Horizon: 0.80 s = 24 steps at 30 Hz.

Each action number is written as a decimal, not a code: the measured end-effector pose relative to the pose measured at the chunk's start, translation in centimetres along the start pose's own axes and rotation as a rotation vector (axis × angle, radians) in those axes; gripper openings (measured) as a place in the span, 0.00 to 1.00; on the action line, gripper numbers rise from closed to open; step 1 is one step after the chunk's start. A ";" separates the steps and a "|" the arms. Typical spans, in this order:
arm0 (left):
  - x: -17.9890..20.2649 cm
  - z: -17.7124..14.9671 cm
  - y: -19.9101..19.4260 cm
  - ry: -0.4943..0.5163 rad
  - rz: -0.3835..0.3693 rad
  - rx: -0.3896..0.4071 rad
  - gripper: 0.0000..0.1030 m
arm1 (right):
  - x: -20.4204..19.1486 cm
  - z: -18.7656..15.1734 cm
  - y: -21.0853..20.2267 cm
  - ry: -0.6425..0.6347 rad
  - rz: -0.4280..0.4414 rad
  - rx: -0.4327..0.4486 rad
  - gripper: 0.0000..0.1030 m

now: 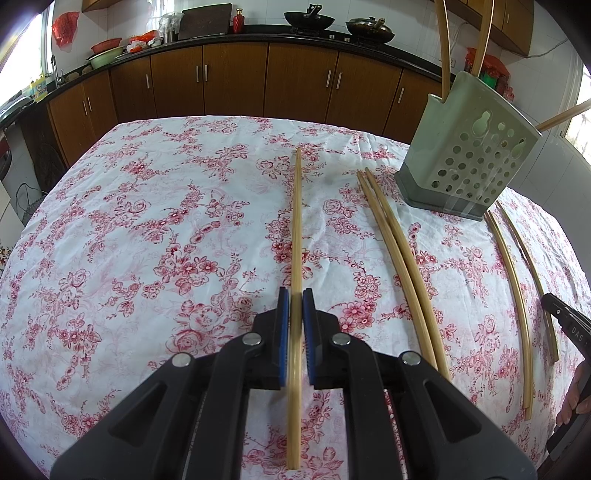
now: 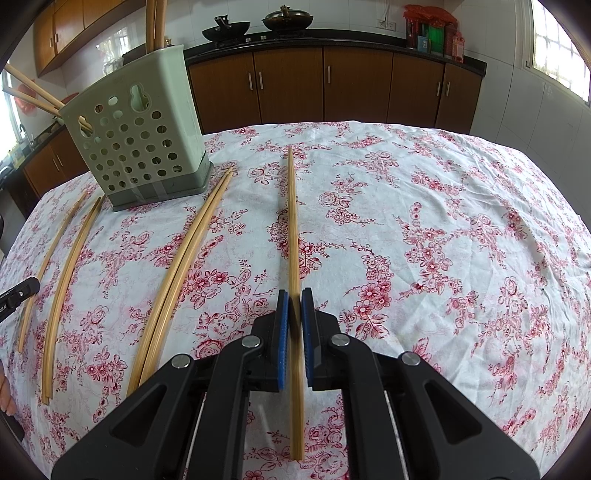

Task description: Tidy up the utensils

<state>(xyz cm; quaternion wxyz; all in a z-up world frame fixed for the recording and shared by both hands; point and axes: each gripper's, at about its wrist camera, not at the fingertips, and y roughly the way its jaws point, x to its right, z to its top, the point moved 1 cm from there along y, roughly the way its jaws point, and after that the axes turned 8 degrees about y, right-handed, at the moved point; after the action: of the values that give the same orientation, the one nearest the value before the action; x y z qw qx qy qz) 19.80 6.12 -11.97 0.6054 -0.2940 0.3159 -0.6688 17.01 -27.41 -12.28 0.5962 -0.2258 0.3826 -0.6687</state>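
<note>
My left gripper (image 1: 295, 295) has its blue pads closed around a bamboo chopstick (image 1: 296, 221) that runs forward over the floral tablecloth. My right gripper (image 2: 294, 295) is likewise shut on another bamboo chopstick (image 2: 292, 221). A pale green perforated utensil holder (image 1: 469, 158) stands at the right of the left wrist view and at the left of the right wrist view (image 2: 136, 136), with several chopsticks standing in it. A pair of chopsticks (image 1: 399, 254) lies beside the holder, and two more (image 1: 517, 291) lie further right. In the right wrist view the pair (image 2: 177, 269) lies left of my gripper.
The table (image 1: 147, 221) is covered by a white cloth with red flowers. Brown kitchen cabinets (image 1: 236, 77) and a dark counter with woks (image 1: 308, 18) run behind it. The other gripper's black tip shows at the right edge (image 1: 565, 317).
</note>
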 end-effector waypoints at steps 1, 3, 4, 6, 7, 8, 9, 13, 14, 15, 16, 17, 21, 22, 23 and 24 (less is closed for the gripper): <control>0.0 0.0 0.0 0.000 0.000 0.000 0.10 | 0.0 0.0 0.0 0.000 0.000 0.000 0.08; 0.0 0.0 0.0 0.000 -0.001 0.000 0.10 | 0.0 0.0 0.0 0.001 0.001 0.000 0.08; 0.0 0.0 0.0 -0.001 -0.002 0.000 0.10 | 0.0 0.0 0.0 0.003 0.003 0.000 0.08; 0.2 -0.1 -0.2 0.017 0.002 -0.004 0.10 | 0.2 -0.1 0.0 0.007 0.009 -0.001 0.08; 0.5 -0.2 -0.4 0.037 0.012 -0.009 0.10 | 0.2 -0.2 -0.2 0.004 0.008 -0.001 0.08; 0.6 -0.5 -0.7 0.049 0.020 -0.014 0.10 | 0.3 -0.3 -0.3 0.003 0.008 -0.002 0.08; 0.7 -0.7 -0.9 0.055 0.023 -0.016 0.10 | 0.4 -0.5 -0.5 0.007 0.012 -0.002 0.08; 1.3 -1.5 -1.5 0.078 0.040 -0.012 0.09 | 0.9 -0.8 -0.9 0.025 0.038 -0.006 0.08; 1.4 -1.5 -1.5 0.088 0.046 -0.013 0.09 | 0.8 -0.7 -0.9 0.023 0.037 -0.005 0.07; 1.5 -1.5 -1.5 0.099 0.051 -0.015 0.08 | 0.8 -0.7 -1.0 0.019 0.028 -0.005 0.07; 1.6 -1.4 -1.5 0.110 0.056 -0.021 0.08 | 0.6 -0.6 -1.3 0.022 0.020 0.002 0.07; 1.8 -1.2 -1.8 0.117 0.057 -0.018 0.08 | 0.9 -0.3 -1.6 0.027 0.027 0.017 0.07; 1.9 0.5 -5.4 0.127 0.047 0.091 0.08 | 0.6 1.5 -5.3 0.026 0.046 0.130 0.07; 2.0 1.1 -6.3 0.125 0.044 0.121 0.08 | 0.3 2.1 -6.4 0.021 0.053 0.165 0.07; 2.0 1.9 -7.6 0.122 0.039 0.159 0.08 | 0.2 2.6 -7.2 0.018 0.059 0.189 0.07; 2.1 2.5 -8.5 0.119 0.037 0.185 0.08 | -0.2 3.1 -8.3 0.015 0.068 0.220 0.07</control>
<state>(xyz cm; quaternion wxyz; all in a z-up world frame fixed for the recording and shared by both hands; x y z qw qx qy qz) 16.22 4.47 -3.77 0.6225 -0.1909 0.2937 -0.6998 14.25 -28.01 -3.88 0.6367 -0.1410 0.3190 -0.6878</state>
